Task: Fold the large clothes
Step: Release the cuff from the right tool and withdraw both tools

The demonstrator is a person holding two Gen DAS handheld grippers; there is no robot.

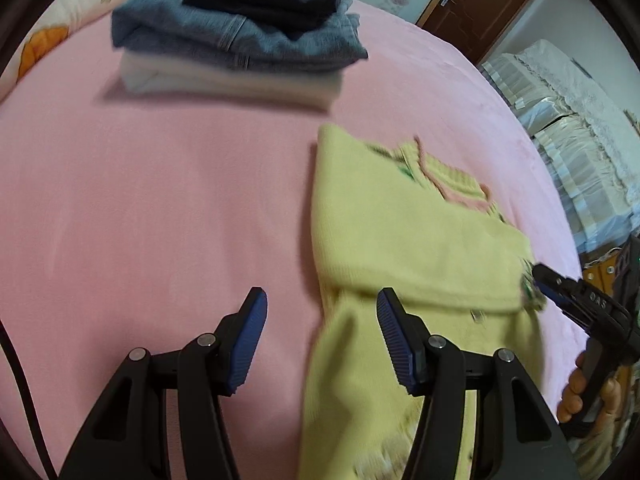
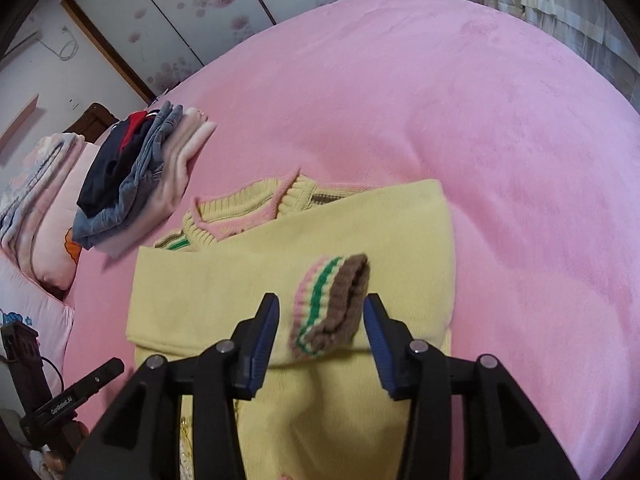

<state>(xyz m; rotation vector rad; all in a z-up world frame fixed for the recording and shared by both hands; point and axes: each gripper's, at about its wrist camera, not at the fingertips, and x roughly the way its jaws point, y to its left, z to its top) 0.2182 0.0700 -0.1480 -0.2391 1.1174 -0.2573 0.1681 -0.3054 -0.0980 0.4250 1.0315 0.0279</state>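
Right wrist: ribbed striped cuff on knit yellow sweater.

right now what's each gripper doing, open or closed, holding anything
Left gripper: open, holding nothing, at the left edge of the yellow sweater.
Right gripper: open, holding nothing; the striped cuff lies between its fingers, ungripped.

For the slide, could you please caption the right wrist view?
Open right tongs straddle the yellow sweater's striped cuff.
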